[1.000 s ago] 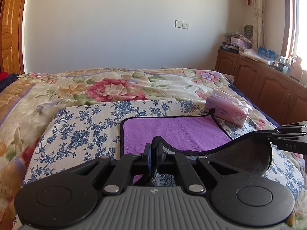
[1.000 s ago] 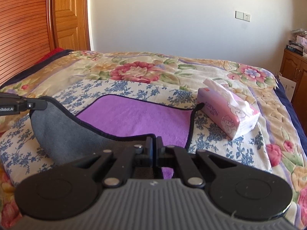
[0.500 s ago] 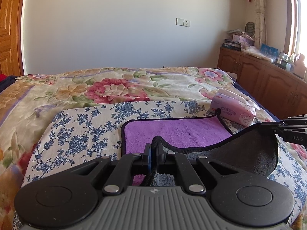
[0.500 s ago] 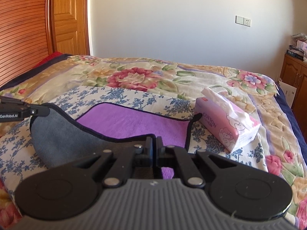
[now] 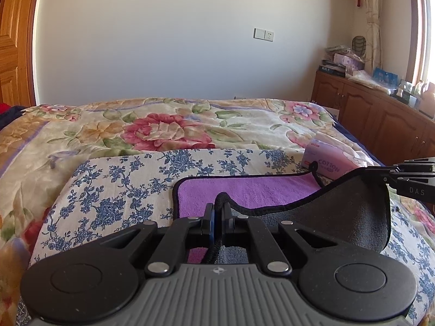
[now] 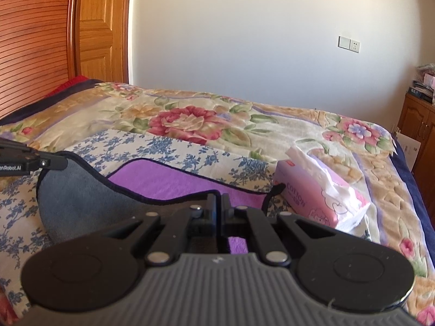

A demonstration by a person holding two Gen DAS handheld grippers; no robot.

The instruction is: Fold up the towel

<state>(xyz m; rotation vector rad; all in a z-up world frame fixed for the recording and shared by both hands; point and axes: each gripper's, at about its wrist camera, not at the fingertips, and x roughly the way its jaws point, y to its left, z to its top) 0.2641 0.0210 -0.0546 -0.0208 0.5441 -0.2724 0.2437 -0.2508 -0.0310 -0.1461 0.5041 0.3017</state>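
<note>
A towel, purple on top [image 5: 244,190] and grey underneath [image 5: 353,225], with a dark hem, lies on a blue-flowered cloth [image 5: 122,184] on the bed. Its near edge is lifted and stretched between both grippers. My left gripper [image 5: 217,212] is shut on the near left corner; it also shows at the left edge of the right wrist view [image 6: 51,163]. My right gripper [image 6: 217,203] is shut on the near right corner; it also shows in the left wrist view [image 5: 386,172]. The far half of the towel [image 6: 168,179] rests flat.
A pink tissue pack [image 6: 320,198] sits just right of the towel's far corner, seen also in the left wrist view [image 5: 331,160]. The flowered bedspread [image 5: 176,127] stretches beyond. Wooden cabinets [image 5: 380,119] stand at the right, a wooden door [image 6: 95,27] at the left.
Both grippers have risen and moved forward with the towel's near edge. The lifted grey fold hangs higher and covers more of the purple side.
</note>
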